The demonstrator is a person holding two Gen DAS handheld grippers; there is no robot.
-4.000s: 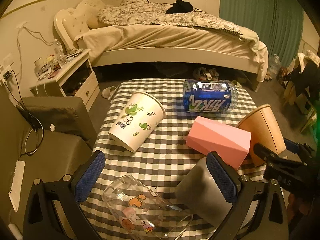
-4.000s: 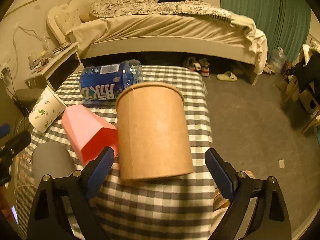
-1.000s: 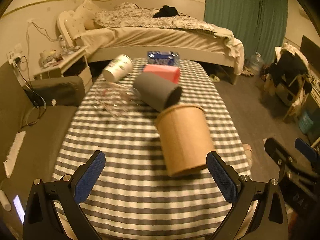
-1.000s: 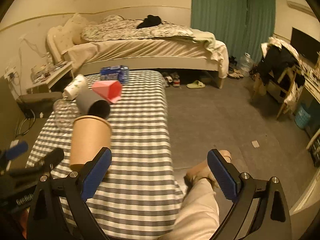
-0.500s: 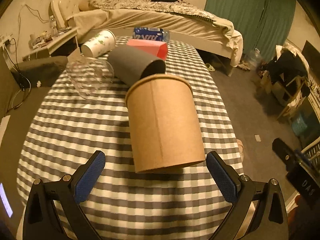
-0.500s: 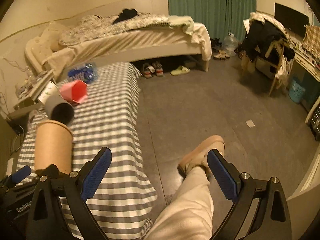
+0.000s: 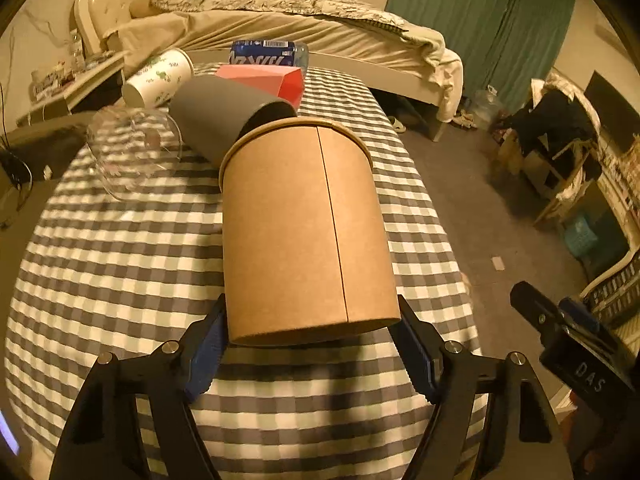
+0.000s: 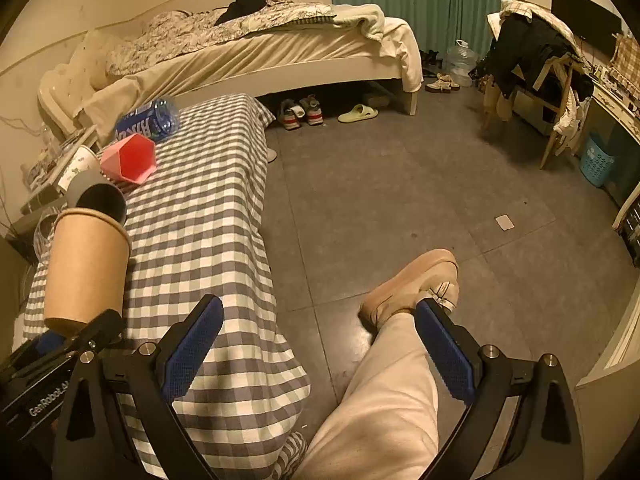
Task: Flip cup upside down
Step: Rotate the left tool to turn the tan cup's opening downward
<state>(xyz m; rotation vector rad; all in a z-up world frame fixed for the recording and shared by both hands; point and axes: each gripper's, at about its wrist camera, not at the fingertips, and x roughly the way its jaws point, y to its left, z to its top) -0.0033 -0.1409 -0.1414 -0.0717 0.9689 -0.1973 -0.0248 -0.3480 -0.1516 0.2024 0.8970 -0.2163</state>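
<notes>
A brown paper cup (image 7: 304, 224) is between the blue pads of my left gripper (image 7: 312, 344), which is shut on its base end. The cup is tilted with its rim pointing away over the checked table (image 7: 120, 248). The same cup (image 8: 86, 268) shows at the left of the right wrist view, held by the left gripper. My right gripper (image 8: 320, 352) is open and empty, off the table's right edge above the floor and the person's leg (image 8: 384, 400).
Behind the brown cup lie a grey cup (image 7: 224, 116), a clear glass (image 7: 132, 148), a white patterned cup (image 7: 160, 76), a pink faceted cup (image 7: 272, 80) and a blue bottle (image 7: 268, 54). A bed (image 7: 280, 28) stands beyond. The table's right edge drops to the floor (image 8: 400, 184).
My left gripper has closed in on the brown cup and shut on its base end. My right gripper has let go of the cup and swung away to the right, off the table.
</notes>
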